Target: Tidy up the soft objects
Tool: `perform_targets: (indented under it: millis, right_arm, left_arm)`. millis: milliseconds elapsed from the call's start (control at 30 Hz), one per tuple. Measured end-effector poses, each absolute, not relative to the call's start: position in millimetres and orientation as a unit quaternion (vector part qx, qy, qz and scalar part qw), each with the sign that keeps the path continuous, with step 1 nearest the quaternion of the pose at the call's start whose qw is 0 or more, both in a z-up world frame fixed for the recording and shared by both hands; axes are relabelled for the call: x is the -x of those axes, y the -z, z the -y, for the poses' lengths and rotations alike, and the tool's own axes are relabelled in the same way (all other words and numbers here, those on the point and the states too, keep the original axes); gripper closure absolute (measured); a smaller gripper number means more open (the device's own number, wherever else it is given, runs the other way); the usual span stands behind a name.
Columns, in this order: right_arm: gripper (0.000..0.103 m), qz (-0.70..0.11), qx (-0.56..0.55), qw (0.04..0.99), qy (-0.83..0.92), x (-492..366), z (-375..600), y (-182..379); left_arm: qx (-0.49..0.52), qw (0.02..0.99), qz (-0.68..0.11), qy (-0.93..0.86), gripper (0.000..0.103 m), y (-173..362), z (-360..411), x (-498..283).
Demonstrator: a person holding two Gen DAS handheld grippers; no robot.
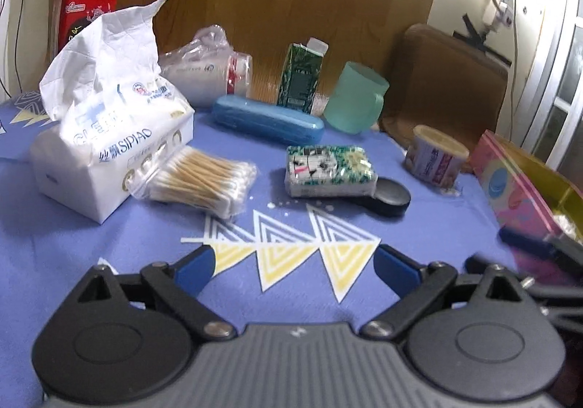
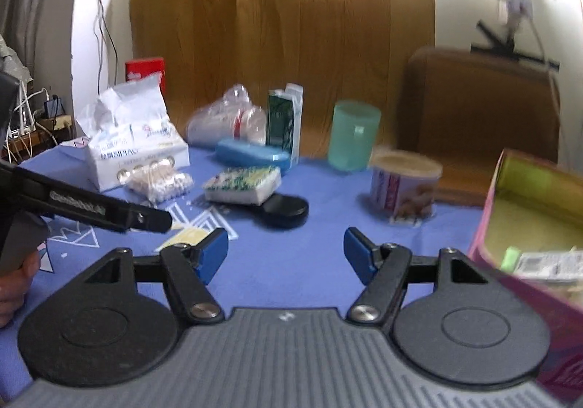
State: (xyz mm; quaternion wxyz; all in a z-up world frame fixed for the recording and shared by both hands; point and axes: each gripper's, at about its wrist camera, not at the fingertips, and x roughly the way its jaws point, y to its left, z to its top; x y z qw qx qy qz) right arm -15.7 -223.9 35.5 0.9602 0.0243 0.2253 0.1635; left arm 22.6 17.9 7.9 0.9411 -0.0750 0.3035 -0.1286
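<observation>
Blue pads frame nothing but printed cloth: the left gripper (image 1: 293, 262) hangs over the table (image 1: 109, 247) with its jaws spread wide and empty, and the right gripper (image 2: 286, 251) likewise holds its jaws apart around bare cloth. Directly ahead of the left jaws lies a small patterned tissue pack (image 1: 329, 171), resting partly on a black round-ended object (image 1: 386, 198). Ahead and to the left of those jaws sits a clear bag of cotton swabs (image 1: 202, 182), touching a large white tissue pack (image 1: 109, 153) with one sheet pulled up. Further ahead stand a blue case (image 1: 267, 118), a green carton (image 1: 300, 78), a teal cup (image 1: 355, 98) and wrapped paper cups (image 1: 207, 74). To the right of the right jaws an open pink box (image 2: 488, 226) already holds what looks like a small packet.

The step in hand appears to be a reach between picks, both grippers heading back toward the clutter. The next move likely calls for lowering one set of jaws over the small tissue pack or the swab bag, squeezing gently so the soft wrapping does not slip, then carrying it rightward to the box.
</observation>
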Motion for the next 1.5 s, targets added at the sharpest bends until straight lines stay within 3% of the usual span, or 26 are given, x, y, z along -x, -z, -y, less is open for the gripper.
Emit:
perform_targets:
  millis: [400,1200,1500]
  right_arm:
    - [0.031,-0.300,-0.069,0.939,-0.157,-2,230,-21]
    - [0.031,-0.310,-0.064,0.935,-0.162,-4,227,-19]
    - [0.030,-0.289,-0.011,0.939,-0.185,-44,203,-26]
  left_arm:
    - [0.096,0.936,-0.307,0.145,0.006,-6,-21,-25]
    - [0.108,0.933,-0.311,0.145,0.004,-5,-25,-27]
    - [0.120,0.932,-0.310,0.143,0.004,-5,-29,-28]
